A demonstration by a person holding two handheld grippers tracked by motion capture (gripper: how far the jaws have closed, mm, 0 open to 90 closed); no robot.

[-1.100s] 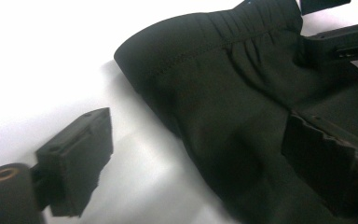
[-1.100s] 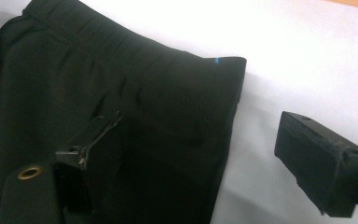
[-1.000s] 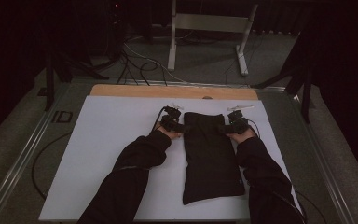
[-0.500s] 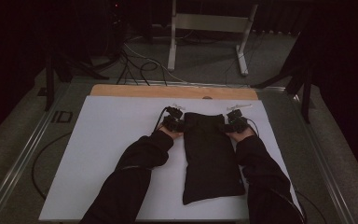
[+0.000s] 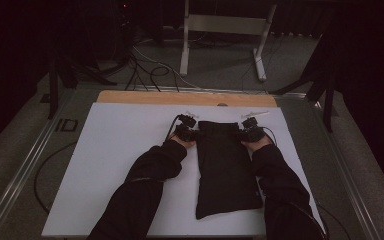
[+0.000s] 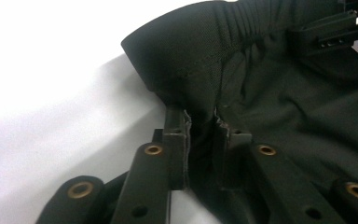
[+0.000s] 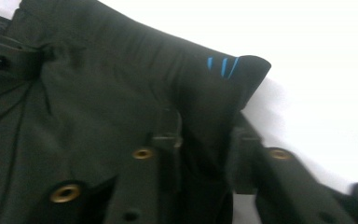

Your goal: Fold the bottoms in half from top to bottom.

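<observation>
A black cloth (image 5: 227, 167), folded long and narrow like a pair of shorts or pants, lies flat on the white table (image 5: 120, 165), with its far end away from the person. The left gripper (image 5: 189, 131) sits at the far left corner of the cloth, and the right gripper (image 5: 246, 132) sits at the far right corner. Both have just been closing their jaws. In the left gripper view the two jaws are nearly together, with a fold of the stretchy waist end pinched between them. In the right gripper view the jaws also squeeze a bunch of cloth, just below a corner with small blue marks (image 7: 223, 65). It looks like the person is about to lift or fold this end. To do it well, both grips should be firm and bite all the layers, not only the top one. Both hands should then move together, at the same height and speed, so the cloth stays flat and does not twist or slip out.
</observation>
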